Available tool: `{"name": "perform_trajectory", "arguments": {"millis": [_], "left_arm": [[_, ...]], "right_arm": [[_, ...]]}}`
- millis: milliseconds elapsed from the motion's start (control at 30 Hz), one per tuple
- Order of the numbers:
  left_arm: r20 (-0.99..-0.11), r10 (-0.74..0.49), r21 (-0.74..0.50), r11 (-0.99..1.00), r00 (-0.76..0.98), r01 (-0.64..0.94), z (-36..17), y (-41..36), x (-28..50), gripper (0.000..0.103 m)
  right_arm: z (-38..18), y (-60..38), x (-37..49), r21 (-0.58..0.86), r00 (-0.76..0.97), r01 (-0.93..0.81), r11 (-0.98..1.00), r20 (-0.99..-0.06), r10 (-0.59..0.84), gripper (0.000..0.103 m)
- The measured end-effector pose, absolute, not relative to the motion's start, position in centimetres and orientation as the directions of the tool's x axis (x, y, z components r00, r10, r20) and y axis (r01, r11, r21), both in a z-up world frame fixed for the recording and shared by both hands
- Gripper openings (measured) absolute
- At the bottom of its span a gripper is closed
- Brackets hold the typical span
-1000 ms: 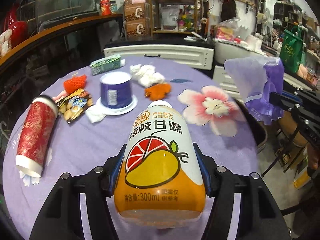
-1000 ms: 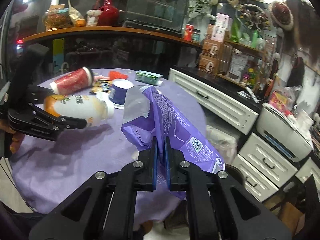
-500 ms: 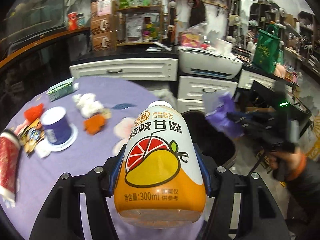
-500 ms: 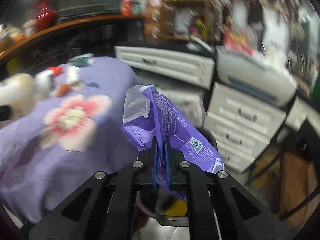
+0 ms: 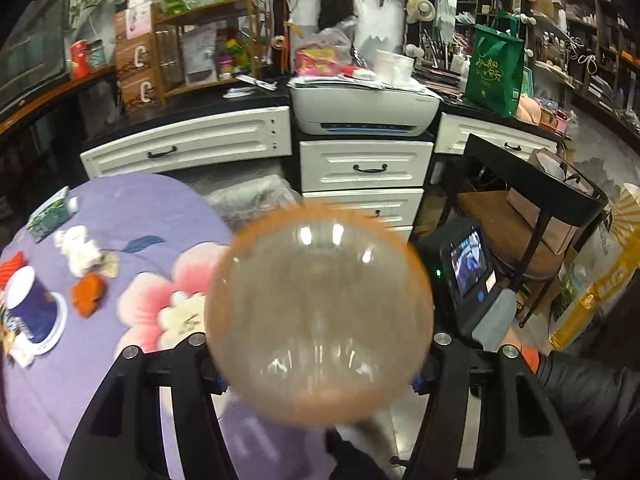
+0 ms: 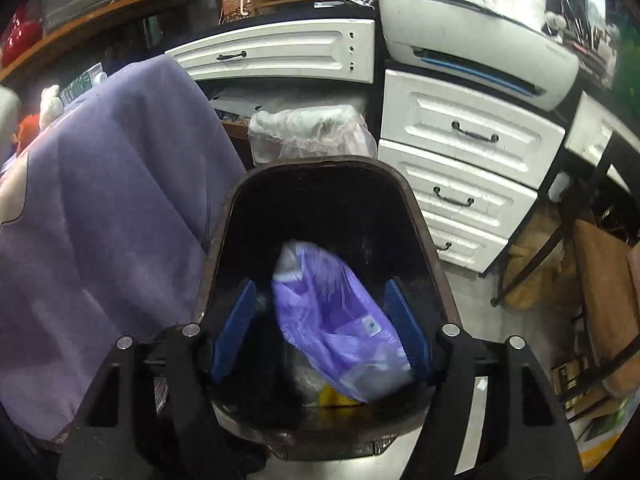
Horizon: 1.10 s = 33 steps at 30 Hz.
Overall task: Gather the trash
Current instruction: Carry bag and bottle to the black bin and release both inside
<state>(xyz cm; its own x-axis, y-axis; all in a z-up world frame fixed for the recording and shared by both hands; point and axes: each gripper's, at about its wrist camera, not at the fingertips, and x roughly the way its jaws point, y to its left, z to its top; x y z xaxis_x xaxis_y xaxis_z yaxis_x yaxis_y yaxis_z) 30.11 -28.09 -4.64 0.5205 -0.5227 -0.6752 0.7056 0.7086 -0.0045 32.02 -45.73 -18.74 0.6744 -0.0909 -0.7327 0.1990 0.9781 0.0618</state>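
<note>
In the left wrist view the orange juice bottle (image 5: pixel 320 320) shows its round base toward the camera, blurred, between the spread fingers of my left gripper (image 5: pixel 318 364); whether the pads touch it is unclear. In the right wrist view my right gripper (image 6: pixel 320 332) is open above the black trash bin (image 6: pixel 224 224). The purple plastic bag (image 6: pixel 340 328) is loose, blurred, inside the bin between the blue pads (image 6: pixel 234 332). On the purple tablecloth (image 5: pixel 132 208) lie a blue paper cup (image 5: pixel 34 312), an orange scrap (image 5: pixel 88 294), white tissue (image 5: pixel 80 248) and a green packet (image 5: pixel 52 214).
White drawers (image 6: pixel 460 140) and a printer (image 5: pixel 364 110) stand behind the bin. A clear-lined basket (image 6: pixel 308 128) sits behind the bin. A black side table (image 5: pixel 532 184) with a paper bag is at right. The tablecloth (image 6: pixel 112 208) hangs left of the bin.
The right gripper moved over the bin, opened and let the purple bag go into it. The left gripper swung right off the table; the bottle has tipped, its base now facing the camera.
</note>
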Motion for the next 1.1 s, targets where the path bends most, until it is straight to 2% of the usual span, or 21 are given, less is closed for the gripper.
{"name": "perform_trajectory", "arguments": {"millis": [367, 867, 900, 933, 967, 1100], "left_arm": [[-0.738, -0.500, -0.009, 0.679, 0.453, 0.734, -9.4, -36.6, 32.4, 0.061], [-0.846, -0.358, 0.047, 0.688, 0.394, 0.725, -17.6, -43.0, 34.7, 0.062], [-0.848, -0.351, 0.052, 0.691, 0.397, 0.721, -17.7, -43.1, 34.8, 0.068], [-0.849, -0.346, 0.055, 0.694, 0.399, 0.718, -17.8, -43.1, 34.8, 0.080], [-0.849, -0.345, 0.051, 0.700, 0.400, 0.712, -17.8, -43.1, 34.9, 0.085], [-0.854, -0.350, 0.031, 0.704, 0.385, 0.710, -17.4, -42.8, 34.7, 0.087]], "right_arm": [[-17.6, -48.9, 26.2, 0.111, 0.691, 0.265, 0.958, -0.715, -0.108, 0.068], [-16.8, -52.8, 18.2, 0.109, 0.699, 0.374, 0.921, -0.686, -0.203, 0.068], [-16.8, -52.9, 18.0, 0.108, 0.698, 0.380, 0.919, -0.685, -0.208, 0.068], [-16.8, -53.1, 17.9, 0.110, 0.698, 0.384, 0.917, -0.684, -0.210, 0.068], [-16.8, -53.2, 17.8, 0.110, 0.698, 0.389, 0.915, -0.683, -0.214, 0.068], [-16.6, -53.5, 17.7, 0.129, 0.702, 0.407, 0.904, -0.678, -0.220, 0.068]]}}
